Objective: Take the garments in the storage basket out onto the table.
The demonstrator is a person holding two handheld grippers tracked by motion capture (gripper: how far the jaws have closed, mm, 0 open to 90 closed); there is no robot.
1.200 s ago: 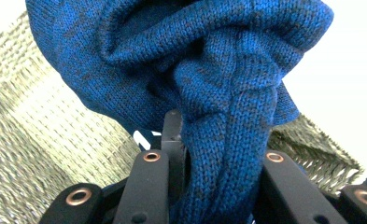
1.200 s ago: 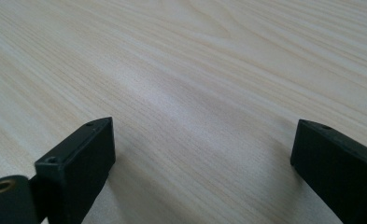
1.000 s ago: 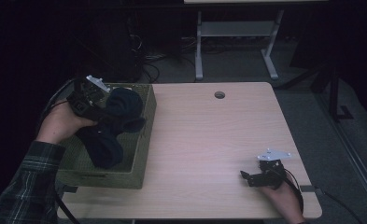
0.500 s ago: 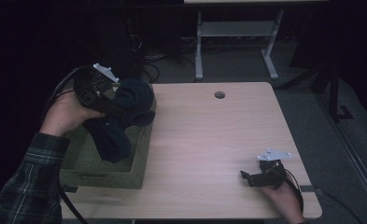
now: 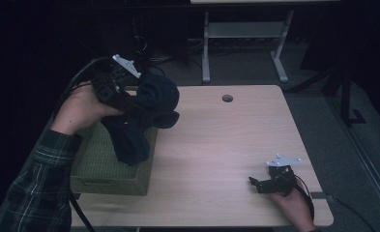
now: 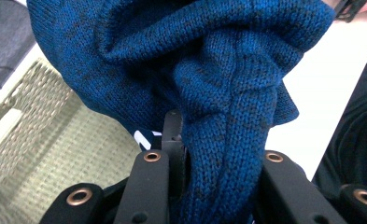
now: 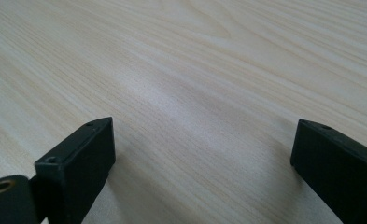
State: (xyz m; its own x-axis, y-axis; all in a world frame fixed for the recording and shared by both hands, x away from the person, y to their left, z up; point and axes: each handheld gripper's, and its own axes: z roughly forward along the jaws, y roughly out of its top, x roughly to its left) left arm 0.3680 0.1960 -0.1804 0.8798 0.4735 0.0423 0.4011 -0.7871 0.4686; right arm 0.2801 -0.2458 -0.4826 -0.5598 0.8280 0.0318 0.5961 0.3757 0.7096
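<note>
A dark blue knitted garment (image 5: 144,116) hangs bunched from my left gripper (image 5: 129,99), which is shut on it above the right rim of the woven basket (image 5: 100,159). In the left gripper view the blue knit garment (image 6: 218,93) is pinched between the black jaws, with the left gripper (image 6: 214,158) over the basket (image 6: 41,121). Low over the wood near the table's front right corner, my right gripper (image 5: 255,183) stands open. Its jaws are wide apart in the right gripper view, the right gripper (image 7: 202,140) with nothing but bare tabletop (image 7: 195,70) between them.
The olive woven basket sits at the table's left edge. A round cable hole (image 5: 227,98) lies near the far edge of the wooden table (image 5: 226,145). A white metal stand (image 5: 245,34) is on the floor behind.
My left gripper has risen and moved right, lifting the blue garment out of the basket. The right gripper has stayed put.
</note>
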